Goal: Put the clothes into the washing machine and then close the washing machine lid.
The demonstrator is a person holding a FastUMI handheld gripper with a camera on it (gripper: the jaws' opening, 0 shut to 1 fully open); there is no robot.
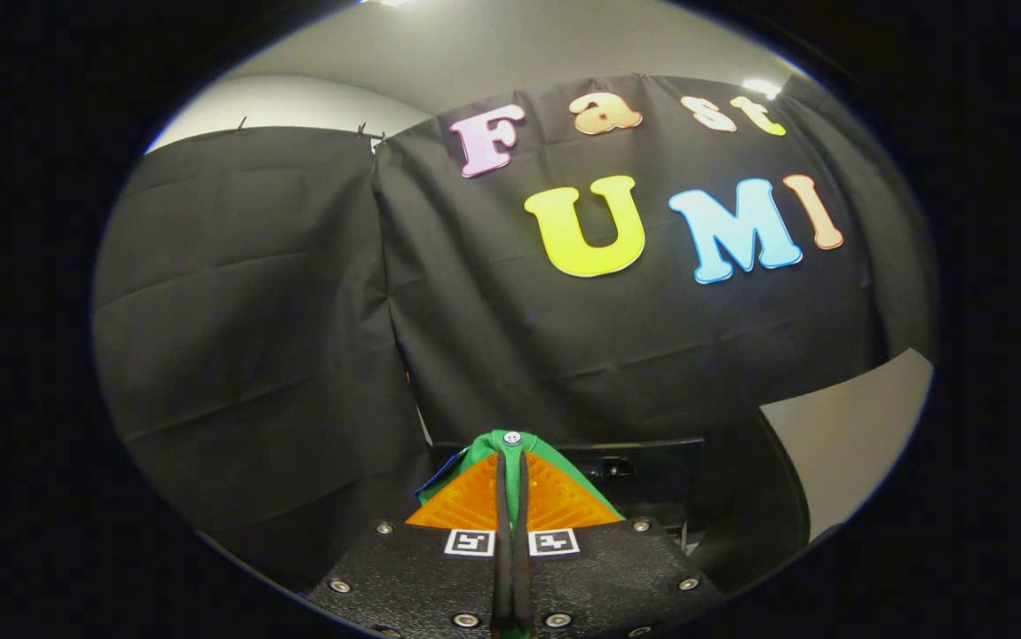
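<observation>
The green garment (510, 448) is mostly hidden behind the gripper (511, 484), whose fingers are pressed together on it, so its shape and size cannot be told. Below the gripper, a scrap of green runs out of view. Beyond the garment, a dark structure (652, 466) is too dim to identify.

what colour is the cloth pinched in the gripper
Green cloth garment, with a blue edge, clamped in the shut gripper; gripper view.

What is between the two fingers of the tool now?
In the gripper view, green clothing with a small button is pinched between the closed fingers of the tool.
</observation>
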